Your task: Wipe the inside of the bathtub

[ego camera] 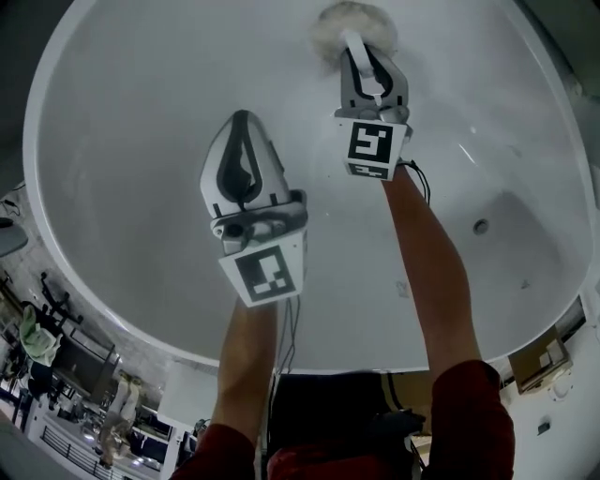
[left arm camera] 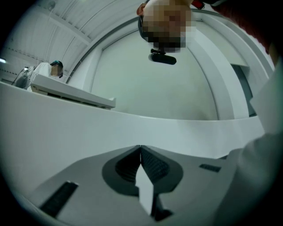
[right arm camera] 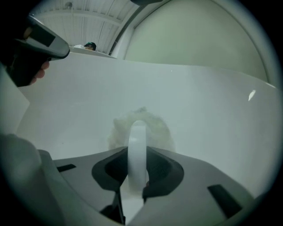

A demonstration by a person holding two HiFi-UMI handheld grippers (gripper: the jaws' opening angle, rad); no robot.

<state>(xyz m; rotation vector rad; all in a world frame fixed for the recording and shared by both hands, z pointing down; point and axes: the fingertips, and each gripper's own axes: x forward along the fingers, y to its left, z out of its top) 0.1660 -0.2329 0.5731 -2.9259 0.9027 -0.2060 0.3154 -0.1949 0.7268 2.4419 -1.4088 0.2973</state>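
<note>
a white bathtub (ego camera: 122,141) is being viewed from above, with its drain (ego camera: 481,226) lying at the right of the basin. the right gripper (ego camera: 362,52) is being held out toward the far wall of the tub. its fingers (right arm camera: 161,170) are being clenched on the white loop handle (right arm camera: 137,145) of a fluffy pale scrub pad (ego camera: 328,26). the pad is being pressed against the inner wall of the tub, just beyond the fingertips, at the top of the head view. in the right gripper view the pad is being seen behind the handle, touching the white surface. the left gripper (ego camera: 241,122) is being held over the middle of the basin, beside the right one and nearer the person, well apart from the pad. its fingers (left arm camera: 155,165) are being pressed together at the tips with nothing between them, and only the white tub wall is being faced in the left gripper view. both forearms are being shown bare, with dark red sleeves (ego camera: 469,412) at the bottom edge.
</note>
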